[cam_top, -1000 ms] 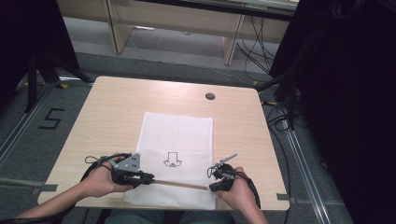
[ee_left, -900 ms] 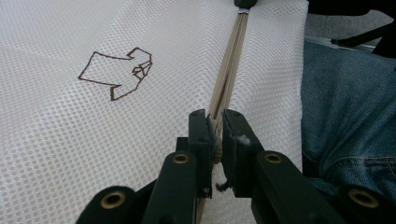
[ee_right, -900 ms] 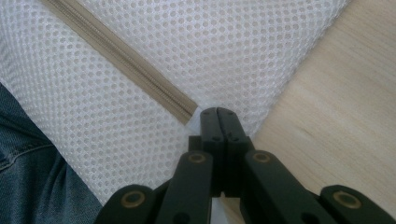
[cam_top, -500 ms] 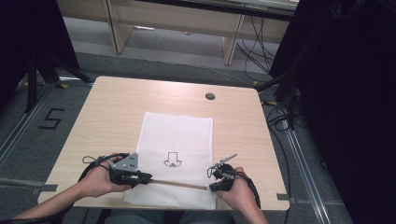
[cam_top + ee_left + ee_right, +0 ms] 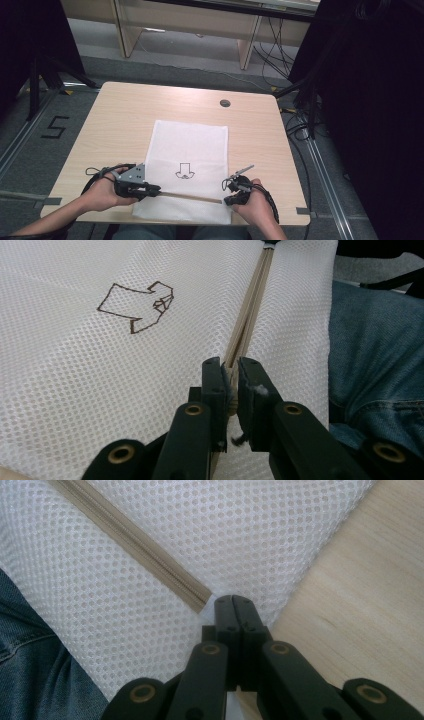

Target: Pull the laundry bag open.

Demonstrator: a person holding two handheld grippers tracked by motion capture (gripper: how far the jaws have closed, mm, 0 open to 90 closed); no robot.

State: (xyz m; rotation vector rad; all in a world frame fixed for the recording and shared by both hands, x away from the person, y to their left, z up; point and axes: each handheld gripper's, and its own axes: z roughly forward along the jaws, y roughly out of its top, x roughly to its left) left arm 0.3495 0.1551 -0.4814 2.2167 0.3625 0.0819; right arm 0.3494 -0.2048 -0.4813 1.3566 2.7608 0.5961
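Left claw [image 5: 230, 371] clenched on tan zipper [image 5: 248, 315] of white mesh bag [image 5: 188, 170]; right claw [image 5: 233, 601] clenched on bag's mesh at zipper's end, on desk [image 5: 125, 115].

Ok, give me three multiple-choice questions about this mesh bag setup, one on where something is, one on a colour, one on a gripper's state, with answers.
1. Where does the zip run on the mesh bag?
A. along the far edge
B. across the end nearest the person
C. down the middle, front to back

2. What colour is the zip?
A. tan
B. red
C. black

3. How is the left gripper set?
A. wide open above the table
B. lying unused on the table
C. closed on the zip's end

Answers: 1 B, the high view shows it crossing the near end between the two grippers. 2 A, both gripper views show a tan strip on white mesh. 3 C, the left gripper view shows its jaws pinching the zip.
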